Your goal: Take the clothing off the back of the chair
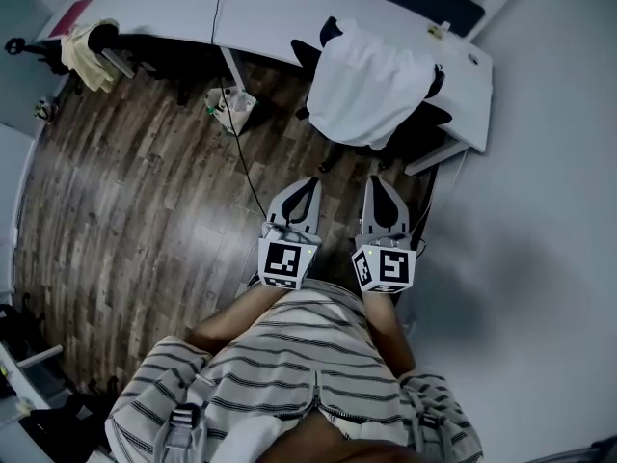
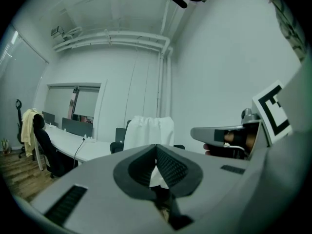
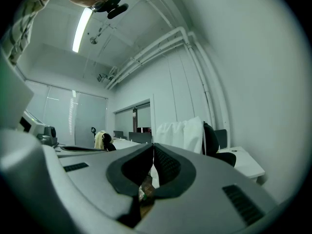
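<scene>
**Step in hand (judged):** approach to the chair; no contact yet.

**Grippers:** left gripper (image 1: 308,183) and right gripper (image 1: 377,183), side by side above the wood floor (image 1: 145,191), pointed level at the black office chair (image 1: 427,122). Both claws pressed fully together, holding nothing. Well short of the white garment (image 1: 371,85).

**Advised handling:**
- Open both claws before arrival, not at the cloth.
- Aim high, at the fold over the top edge of the backrest, one gripper toward each upper corner.
- Pinch cloth only, clear of the padding beneath.
- Lift straight up until front and rear panels clear the top edge, then draw back toward the body.
- Avoid a one-sided pull, which is likely to drag the fabric askew or swing the chair.

**Item:** white garment.
- Location: draped over the backrest of the black office chair, at the right end of the white desk (image 1: 270,13), near the wall, straight ahead of both grippers.
- Appearance: plain white, loose, covering nearly the whole backrest, with black only at the edges.
- Soft vertical folds and a gathered top in the left gripper view (image 2: 148,130). Broad smooth panel in the right gripper view (image 3: 183,133).
- Kind of garment: not determinable.
- Probably thin and limp, easy to bunch.

**Not to be confused with:** yellow garment (image 1: 83,54) on a second chair at the desk's far left, well apart.
</scene>
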Demonstrator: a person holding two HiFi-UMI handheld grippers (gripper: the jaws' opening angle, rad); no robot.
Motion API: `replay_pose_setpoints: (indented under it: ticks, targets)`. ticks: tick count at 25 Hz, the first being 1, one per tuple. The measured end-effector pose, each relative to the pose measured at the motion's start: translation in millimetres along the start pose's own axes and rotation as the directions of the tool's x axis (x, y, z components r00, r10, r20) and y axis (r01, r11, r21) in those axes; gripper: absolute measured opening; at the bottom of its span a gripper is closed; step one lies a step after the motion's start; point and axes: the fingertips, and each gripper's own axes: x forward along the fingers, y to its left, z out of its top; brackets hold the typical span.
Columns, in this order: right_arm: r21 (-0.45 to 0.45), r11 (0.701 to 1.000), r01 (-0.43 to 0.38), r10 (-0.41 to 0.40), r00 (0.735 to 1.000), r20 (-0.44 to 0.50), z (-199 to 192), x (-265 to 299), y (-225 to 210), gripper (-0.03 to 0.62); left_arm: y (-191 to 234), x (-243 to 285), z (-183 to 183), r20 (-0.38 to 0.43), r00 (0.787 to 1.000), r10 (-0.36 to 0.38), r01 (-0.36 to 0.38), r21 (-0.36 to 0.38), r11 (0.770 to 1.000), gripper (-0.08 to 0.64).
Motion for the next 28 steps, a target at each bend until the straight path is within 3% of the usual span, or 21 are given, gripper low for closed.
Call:
replay_pose_setpoints:
  ticks: [14,20,28]
  targets:
    - [0.030,0.993,0.118,-0.119,0.993,0.004,2,78,1,0.018,57,63,14,0.005,0.988,-0.153,0.153,-0.004,0.988,0.023]
    - [0.037,0.987,0.154,-0.154,0.988,0.005,4,85,-13,0.018,53,84,18,0.017,0.977,-0.212,0.212,-0.011,0.977,0.023]
    - [0.044,0.984,0.174,-0.174,0.985,0.007,9,81,-35,0.018,36,103,23,0.009,0.973,-0.229,0.229,-0.013,0.973,0.023]
